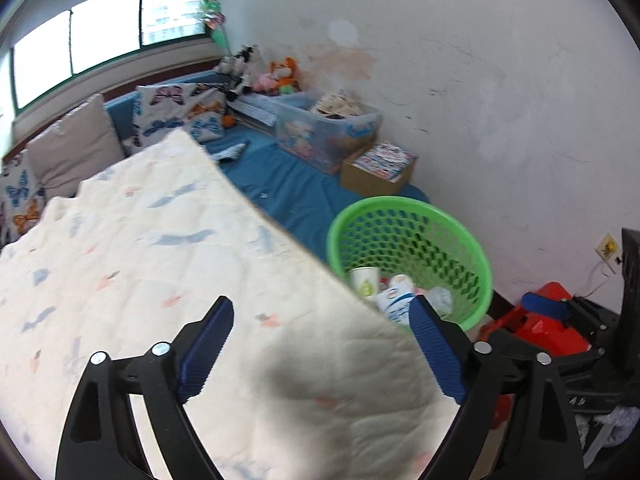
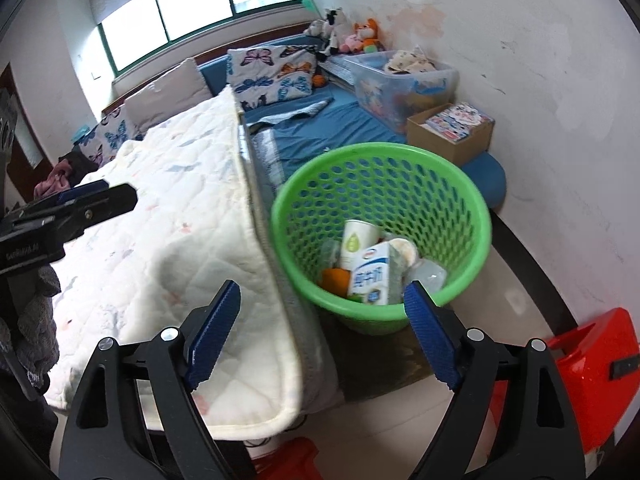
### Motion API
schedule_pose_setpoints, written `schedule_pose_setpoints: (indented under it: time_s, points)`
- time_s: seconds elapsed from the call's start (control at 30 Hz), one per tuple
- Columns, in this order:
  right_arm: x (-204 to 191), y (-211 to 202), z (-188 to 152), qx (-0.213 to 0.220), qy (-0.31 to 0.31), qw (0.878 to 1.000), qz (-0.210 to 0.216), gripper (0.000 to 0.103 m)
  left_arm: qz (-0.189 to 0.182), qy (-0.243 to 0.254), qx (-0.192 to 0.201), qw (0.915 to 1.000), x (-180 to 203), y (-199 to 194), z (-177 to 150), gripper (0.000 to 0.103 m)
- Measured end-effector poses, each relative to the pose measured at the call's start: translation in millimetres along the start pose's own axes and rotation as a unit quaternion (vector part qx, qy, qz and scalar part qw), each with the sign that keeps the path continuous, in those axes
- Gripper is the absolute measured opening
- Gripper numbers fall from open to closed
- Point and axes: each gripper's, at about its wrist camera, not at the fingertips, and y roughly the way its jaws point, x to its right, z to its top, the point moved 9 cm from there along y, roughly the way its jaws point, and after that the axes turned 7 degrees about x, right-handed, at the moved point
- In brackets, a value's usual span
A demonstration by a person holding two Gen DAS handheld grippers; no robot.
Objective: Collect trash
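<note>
A green mesh basket (image 1: 440,248) (image 2: 400,196) stands on the floor between the bed's corner and the wall. Inside lie a paper cup (image 2: 358,240), a white and blue milk carton (image 2: 370,276) (image 1: 394,306), clear plastic (image 2: 428,274) and something orange (image 2: 336,280). My left gripper (image 1: 323,308) is open above the quilt corner with nothing between its fingers. It also shows from the side at the left edge of the right wrist view (image 2: 100,196). My right gripper (image 2: 322,288) is open and holds nothing, spanning the bed edge and the basket's near rim.
A white quilted cover (image 2: 180,208) lies over the bed. Behind the basket are a blue mat (image 2: 340,128), a clear storage box (image 2: 404,80) and a cardboard box (image 2: 452,132). A red object (image 2: 592,372) sits on the floor at the right. Cushions and plush toys line the far wall.
</note>
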Motion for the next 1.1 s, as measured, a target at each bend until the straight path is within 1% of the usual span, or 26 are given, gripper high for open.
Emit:
schedule_pose_setpoints:
  time_s: [0.1, 0.2, 0.33, 0.5, 0.63, 0.73, 0.87, 1.1]
  points:
    - [-15, -2, 0, 0.002, -0.004, 1.0, 0.012, 0.085, 0.024, -0.01, 0.01, 0.9996, -21, -19, -7, 0.091]
    - [-28, -3, 0, 0.004, -0.01, 1.0, 0.018, 0.087, 0.047, -0.028, 0.021, 0.9983, -42, -38, -13, 0.092]
    - [-45, -6, 2, 0.012, -0.023, 0.999, 0.023, 0.089, 0.09, -0.04, 0.045, 0.9942, -68, -70, -20, 0.094]
    - [-61, -8, 6, 0.019, -0.033, 0.999, 0.03, 0.093, 0.122, -0.051, 0.062, 0.9893, -88, -98, -27, 0.096]
    - [-78, -10, 8, 0.027, -0.043, 0.998, 0.04, 0.096, 0.135, -0.061, 0.067, 0.9867, -102, -117, -36, 0.096]
    - [-90, -10, 8, 0.027, -0.05, 0.997, 0.049, 0.098, 0.148, -0.07, 0.066, 0.9843, -112, -124, -43, 0.096]
    - [-106, -11, 7, 0.031, -0.066, 0.996, 0.054, 0.098, 0.16, -0.089, 0.068, 0.9807, -124, -135, -54, 0.096]
    - [-122, -15, 6, 0.048, -0.076, 0.994, 0.063, 0.099, 0.188, -0.094, 0.074, 0.9748, -138, -155, -66, 0.096]
